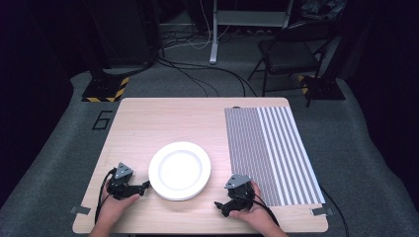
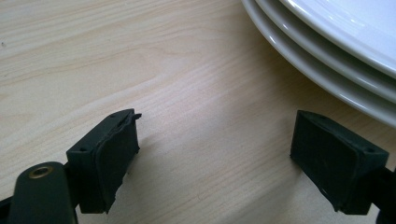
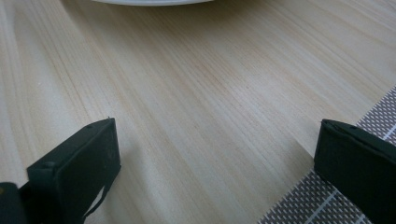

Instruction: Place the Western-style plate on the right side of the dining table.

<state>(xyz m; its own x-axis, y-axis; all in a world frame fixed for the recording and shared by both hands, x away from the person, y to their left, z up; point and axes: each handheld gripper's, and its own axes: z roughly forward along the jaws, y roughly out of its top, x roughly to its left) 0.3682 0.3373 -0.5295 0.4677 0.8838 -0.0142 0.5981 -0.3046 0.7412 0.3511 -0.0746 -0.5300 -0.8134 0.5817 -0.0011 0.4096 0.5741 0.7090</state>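
So far nothing is lifted or moved: both tools rest low at the near edge of the desk (image 1: 148, 118), and the work on the stack of white plates (image 1: 180, 170) has not begun. The left hand-held gripper (image 1: 146, 186) sits toward the near left corner, released, its jaws spread wide with bare wood between them; in the left gripper view the plates' rims (image 2: 327, 60) show just ahead and to one side of the jaws, close but not touching. At least three rims can be counted there, one on another. The right hand-held gripper (image 1: 218, 205) lies near the middle of the near edge, also released and holding nothing; in the right gripper view one jaw hangs over the edge of the striped placemat (image 3: 373, 116) and the plates' rim (image 3: 149, 2) lies farther off.

Everything is left to do, I judge: close on a rim, lift, and carry a plate somewhere, perhaps to the placemat (image 1: 269, 153).

Room is generous. The stack sits in the near middle of the desk, well apart from every edge. The strip of wood between the plates and the mat is free, the far left part of the desk is bare, and the mat along the right edge carries nothing. Beyond the far edge, cables and a folding chair (image 1: 289, 52) stand on the floor, well clear.
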